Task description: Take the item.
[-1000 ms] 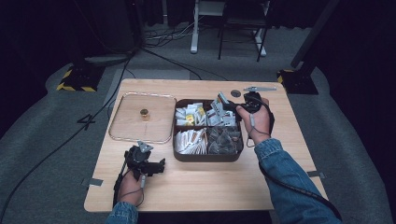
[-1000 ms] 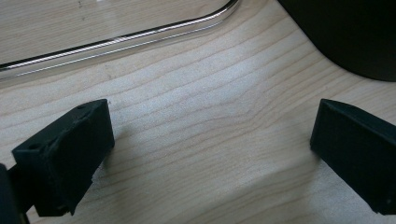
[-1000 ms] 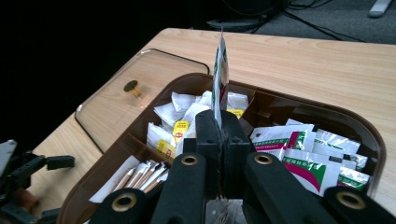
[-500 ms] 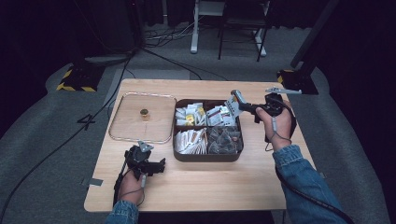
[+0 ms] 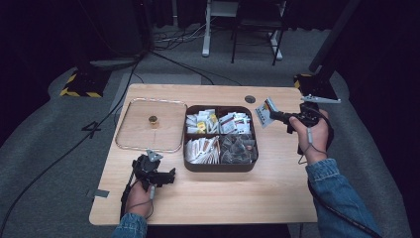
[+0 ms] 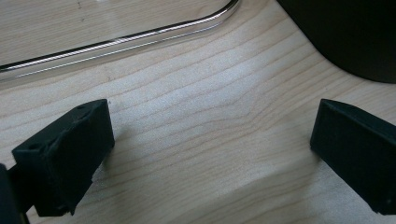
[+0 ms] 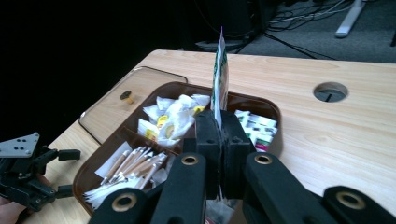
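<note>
A dark brown tray with four compartments of packets and sachets stands mid-table. My right gripper is shut on a flat white packet and holds it in the air just right of the tray. In the right gripper view the packet stands edge-on between the closed jaws, above the tray. My left gripper rests on the table left of the tray's front corner. Its jaws stand wide apart over bare wood with nothing between them.
A clear lid with a small brass knob lies flat left of the tray. A round cable hole sits in the tabletop behind the tray. Desk legs and cables stand on the floor beyond the table.
My right gripper has lifted the packet out of the tray's back right area and carried it right, past the tray's edge. The left gripper has stayed in place.
</note>
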`<state>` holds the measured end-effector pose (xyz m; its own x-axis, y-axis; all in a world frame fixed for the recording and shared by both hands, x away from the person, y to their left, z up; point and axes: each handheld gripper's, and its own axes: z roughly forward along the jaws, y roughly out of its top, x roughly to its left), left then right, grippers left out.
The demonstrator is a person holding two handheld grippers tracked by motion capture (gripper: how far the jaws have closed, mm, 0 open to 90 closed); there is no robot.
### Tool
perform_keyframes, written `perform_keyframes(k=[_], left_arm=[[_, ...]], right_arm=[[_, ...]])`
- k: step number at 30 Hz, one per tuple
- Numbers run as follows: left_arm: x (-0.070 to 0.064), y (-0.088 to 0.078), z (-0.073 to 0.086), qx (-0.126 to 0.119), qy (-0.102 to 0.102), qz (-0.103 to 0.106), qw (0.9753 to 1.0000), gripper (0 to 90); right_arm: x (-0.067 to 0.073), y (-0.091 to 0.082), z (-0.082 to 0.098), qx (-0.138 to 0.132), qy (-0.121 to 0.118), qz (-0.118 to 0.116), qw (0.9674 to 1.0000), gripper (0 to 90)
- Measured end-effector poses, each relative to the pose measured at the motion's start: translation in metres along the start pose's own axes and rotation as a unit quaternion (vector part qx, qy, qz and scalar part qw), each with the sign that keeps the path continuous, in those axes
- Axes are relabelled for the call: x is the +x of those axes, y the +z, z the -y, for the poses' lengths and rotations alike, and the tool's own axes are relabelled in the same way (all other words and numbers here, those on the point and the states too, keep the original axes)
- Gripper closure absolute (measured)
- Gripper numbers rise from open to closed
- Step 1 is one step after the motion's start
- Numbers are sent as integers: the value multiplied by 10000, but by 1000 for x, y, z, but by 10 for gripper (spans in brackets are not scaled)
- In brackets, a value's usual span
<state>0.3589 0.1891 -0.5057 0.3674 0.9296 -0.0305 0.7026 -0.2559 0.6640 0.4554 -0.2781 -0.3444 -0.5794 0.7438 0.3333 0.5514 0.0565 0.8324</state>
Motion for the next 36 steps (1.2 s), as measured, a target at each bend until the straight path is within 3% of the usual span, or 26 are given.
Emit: perform_keyframes(k=[9,17,19,26,36], left_arm=[[0,0,0,0,-2,0,10000,0],[0,0,0,2,4,0,10000,0],[0,0,0,1,-6,-4,10000,0],[0,0,0,-3,7,6,10000,0],[0,0,0,3,-3,-5,10000,0]], right_arm=[[-24,-18,12,-20,179,226,9996,890],[-46,-35,36,-70,270,230,9993,890],[-51,-38,48,-132,447,138,9988,890],[-54,-35,73,-245,580,119,9979,890],[-56,-27,91,29,509,281,9983,890]])
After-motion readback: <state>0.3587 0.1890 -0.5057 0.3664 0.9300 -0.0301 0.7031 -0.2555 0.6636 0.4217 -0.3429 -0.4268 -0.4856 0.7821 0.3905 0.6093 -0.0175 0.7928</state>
